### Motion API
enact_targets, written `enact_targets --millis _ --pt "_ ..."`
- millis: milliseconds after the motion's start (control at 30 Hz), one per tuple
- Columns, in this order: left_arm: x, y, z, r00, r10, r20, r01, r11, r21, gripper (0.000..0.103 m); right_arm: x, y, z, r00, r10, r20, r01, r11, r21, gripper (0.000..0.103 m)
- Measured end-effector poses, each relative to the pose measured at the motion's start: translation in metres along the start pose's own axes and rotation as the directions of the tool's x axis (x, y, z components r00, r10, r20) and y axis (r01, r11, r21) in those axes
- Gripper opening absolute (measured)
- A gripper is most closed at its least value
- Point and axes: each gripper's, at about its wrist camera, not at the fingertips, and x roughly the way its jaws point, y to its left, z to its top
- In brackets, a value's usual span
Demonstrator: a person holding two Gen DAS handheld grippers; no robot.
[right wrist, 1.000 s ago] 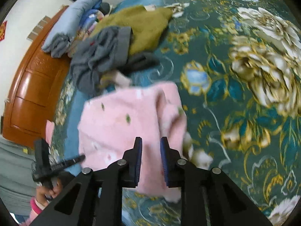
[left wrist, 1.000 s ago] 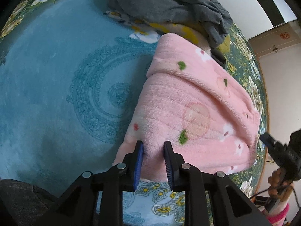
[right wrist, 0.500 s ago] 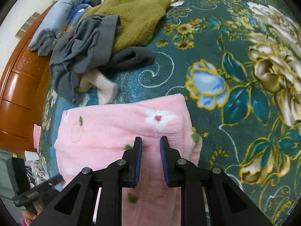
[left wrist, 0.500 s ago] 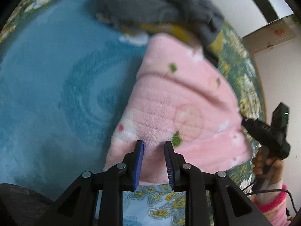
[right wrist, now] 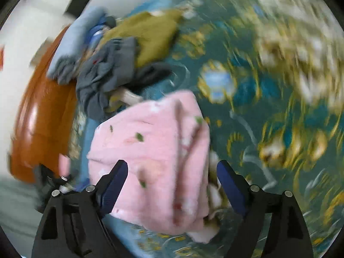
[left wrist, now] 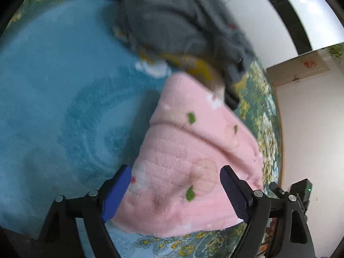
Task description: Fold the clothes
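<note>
Pink fleece garment (left wrist: 193,163) lies folded compact; left gripper (left wrist: 175,190) and right gripper (right wrist: 172,185) spread, empty (heap (right wrist: 120,60) at 11 o'clock unfolded).

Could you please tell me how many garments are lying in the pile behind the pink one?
4 visible: a grey garment in front, an olive one behind, a dark piece beside them, and a light-blue one at the headboard; more may be hidden.

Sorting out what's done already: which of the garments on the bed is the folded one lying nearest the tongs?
The pink fleece garment with green spots, folded flat right before both open tongs. The grey and olive garments lie crumpled farther back.
</note>
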Motion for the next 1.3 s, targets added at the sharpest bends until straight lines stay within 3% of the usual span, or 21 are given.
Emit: enact_targets --millis 33,133,333,700,867,1033,1167,1300 --pt "0.007 0.001 0.001 1.000 -0.005 -0.025 0.005 1.000 -0.013 0.087 0.007 -0.008 -0.001 0.999 0.045 -0.013 -0.044 0.998 0.040 0.088" --pt "0.022 0.006 0.003 0.997 -0.025 -0.069 0.022 0.999 -0.043 0.091 0.020 -0.015 -0.005 0.997 0.078 -0.027 -0.076 0.995 0.071 0.091" --pt "0.028 0.017 0.003 0.995 -0.068 -0.075 0.062 0.995 -0.079 0.092 0.046 -0.026 -0.005 0.994 0.079 -0.076 -0.071 0.991 0.110 0.091" --pt "0.040 0.038 0.007 0.982 -0.144 -0.122 0.121 0.976 -0.180 0.092 0.061 -0.020 -0.006 0.994 0.078 -0.072 -0.066 0.987 0.149 0.091" --pt "0.036 0.036 0.008 0.981 -0.152 -0.121 0.131 0.977 -0.165 0.078 0.063 -0.016 -0.006 0.996 0.048 -0.079 -0.033 0.983 0.181 0.085" --pt "0.031 0.015 0.010 0.983 -0.143 -0.111 0.128 0.983 -0.133 0.048 0.057 -0.005 -0.006 0.998 0.029 -0.063 -0.018 0.985 0.174 0.056" --pt "0.021 -0.024 0.008 0.987 -0.137 -0.086 0.133 0.990 -0.052 0.043 0.036 -0.002 -0.005 0.996 0.087 -0.031 -0.081 0.982 0.171 0.048" --pt "0.029 -0.090 -0.001 0.976 -0.172 -0.131 0.183 0.981 0.071 0.041 -0.005 -0.019 -0.006 0.996 0.091 0.025 -0.094 0.980 0.174 0.047"
